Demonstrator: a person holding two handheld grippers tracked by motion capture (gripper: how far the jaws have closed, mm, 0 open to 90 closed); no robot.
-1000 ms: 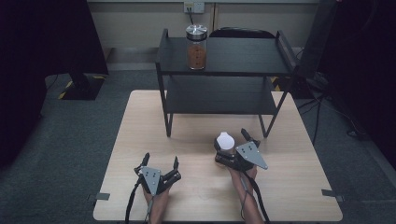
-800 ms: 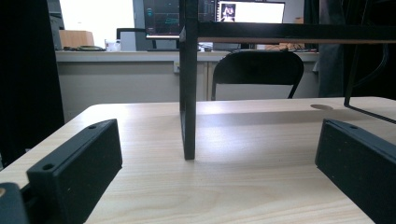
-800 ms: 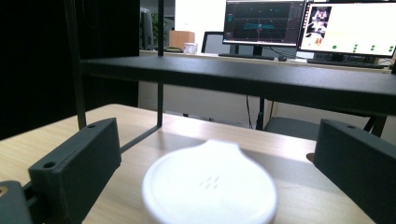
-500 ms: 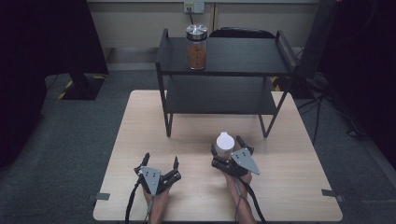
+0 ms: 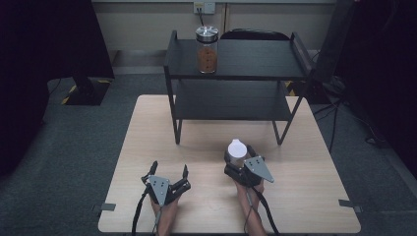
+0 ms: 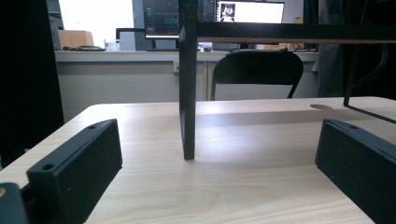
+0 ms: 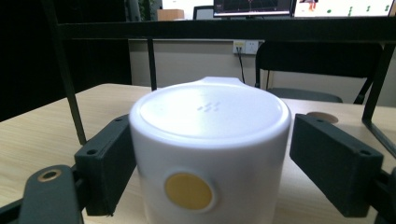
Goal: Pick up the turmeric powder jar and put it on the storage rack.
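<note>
The white lidded container [image 7: 210, 154] stands upright on the surface [image 5: 147, 128] between the right gripper's [image 5: 239, 158] jaws, which have just been closing, left touching, right just apart.

A white container [image 7: 210, 144] with a round yellow dot on its side sits between black jaws. The table [image 5: 147, 147] is pale wood grain. A black shelf [image 5: 236, 64] holds a silver-lidded jar [image 5: 206, 49] of orange-brown contents. The floor [image 5: 74, 162] is dark grey.
</note>
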